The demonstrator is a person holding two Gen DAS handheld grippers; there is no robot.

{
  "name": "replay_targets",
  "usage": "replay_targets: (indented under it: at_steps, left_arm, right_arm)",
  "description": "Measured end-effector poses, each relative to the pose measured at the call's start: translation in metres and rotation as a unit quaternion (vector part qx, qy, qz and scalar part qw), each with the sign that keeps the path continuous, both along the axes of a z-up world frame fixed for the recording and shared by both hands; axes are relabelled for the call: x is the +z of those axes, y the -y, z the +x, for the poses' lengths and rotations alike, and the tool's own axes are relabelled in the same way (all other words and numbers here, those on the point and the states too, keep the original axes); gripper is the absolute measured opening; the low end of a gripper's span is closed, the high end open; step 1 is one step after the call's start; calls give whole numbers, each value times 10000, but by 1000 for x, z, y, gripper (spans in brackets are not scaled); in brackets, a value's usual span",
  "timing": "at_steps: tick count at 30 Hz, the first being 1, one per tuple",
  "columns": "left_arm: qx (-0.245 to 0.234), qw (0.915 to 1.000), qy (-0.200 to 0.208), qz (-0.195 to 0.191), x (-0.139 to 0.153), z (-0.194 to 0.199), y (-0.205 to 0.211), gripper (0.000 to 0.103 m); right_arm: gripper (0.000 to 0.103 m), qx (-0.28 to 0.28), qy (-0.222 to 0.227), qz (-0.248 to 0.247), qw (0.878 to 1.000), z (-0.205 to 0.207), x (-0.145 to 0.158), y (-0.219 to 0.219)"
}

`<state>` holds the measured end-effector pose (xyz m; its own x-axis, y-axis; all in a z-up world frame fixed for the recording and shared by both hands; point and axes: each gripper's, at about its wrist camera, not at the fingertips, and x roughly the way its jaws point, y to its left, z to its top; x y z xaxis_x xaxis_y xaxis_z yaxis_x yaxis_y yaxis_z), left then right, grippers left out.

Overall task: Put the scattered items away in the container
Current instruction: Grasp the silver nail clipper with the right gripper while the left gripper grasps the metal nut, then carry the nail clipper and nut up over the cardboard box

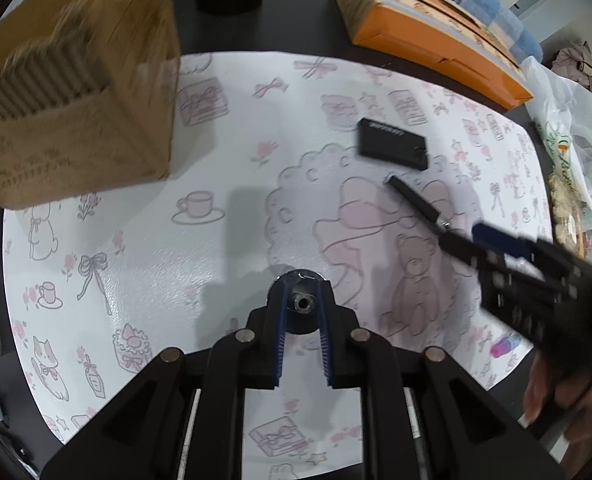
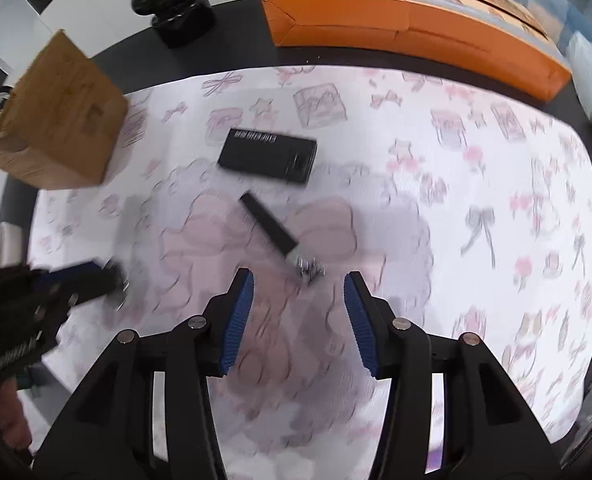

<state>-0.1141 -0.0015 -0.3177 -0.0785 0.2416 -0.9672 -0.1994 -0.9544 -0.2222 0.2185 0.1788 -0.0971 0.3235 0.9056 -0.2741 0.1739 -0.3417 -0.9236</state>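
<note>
one black cap (image 1: 300, 307) between left tongs (image 1: 301, 304)

A dark round table (image 2: 240, 32) carried a pastel cartoon-print mat (image 2: 435, 208). On it lay a black flat box (image 2: 268, 155) and a slim black strip (image 2: 268, 226), a cardboard box (image 2: 60, 120) at ten o'clock, an orange carton (image 2: 407, 32) at one.

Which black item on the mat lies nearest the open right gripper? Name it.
The slim black stick with the metal key ring, just ahead of the right gripper. The flat black box lies farther off.
</note>
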Motion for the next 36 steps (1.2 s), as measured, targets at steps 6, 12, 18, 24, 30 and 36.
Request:
replay_targets:
  at_steps: [6,12,18,24,30,36]
  left_arm:
    - [152,9999,79,-16,-5,3,18,15]
    - [296,9992,-33,-274,-6,-1,24,15]
    - [370,9986,75,-368,-3,0,18,15]
    - [246,9994,138,-198,-2,15,27,15]
    - [37,9996,81,-278,2,31,42,15]
    - [268,9988,-135,-397,25,31,71,15]
  right_arm:
    - [23,1,560,265,9981,-1,-18,-16]
    - [14,-16,470,532,9975,7,-19,-9]
    - [14,-376,64,724,9966,16,-19,-2]
    - [14,-810,3,918,9925,38,-34,12]
    - [14,-1070,-217,987,9891,56,-45,27]
    - [14,-1136,-155,780,9903,52,-44,52]
